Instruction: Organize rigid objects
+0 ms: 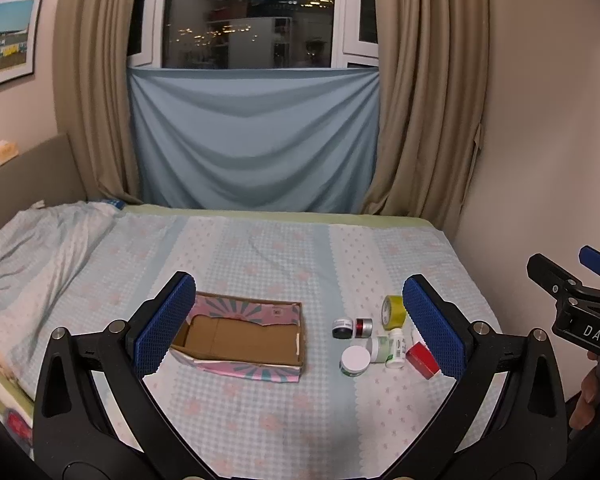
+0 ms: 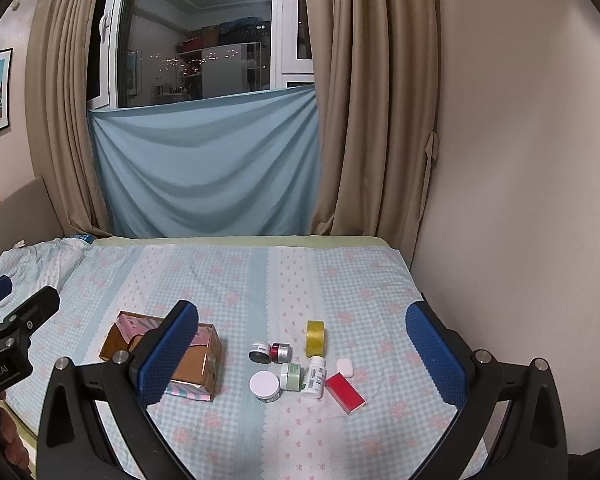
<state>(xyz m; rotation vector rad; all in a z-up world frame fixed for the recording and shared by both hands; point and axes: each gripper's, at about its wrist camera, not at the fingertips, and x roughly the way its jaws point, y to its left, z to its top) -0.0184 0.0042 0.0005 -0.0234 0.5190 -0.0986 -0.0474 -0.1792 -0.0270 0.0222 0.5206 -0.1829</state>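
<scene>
We hold both claws released above the bed's (image 1: 260,248) near edge: left claw (image 1: 300,324), right claw (image 2: 302,354). The open cardboard box (image 1: 244,336) lies mid-bed; our right claw's finger (image 2: 168,354) hides part of it. Toward the bed's right edge cluster jars (image 2: 265,386), a yellow tape roll (image 2: 315,338), a white bottle (image 2: 315,380) and a red box (image 2: 345,393); labels are unreadable.

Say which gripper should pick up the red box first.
Probably the right gripper: the red box lies between its open fingers, while in the left view it sits by the left gripper's right finger.
</scene>
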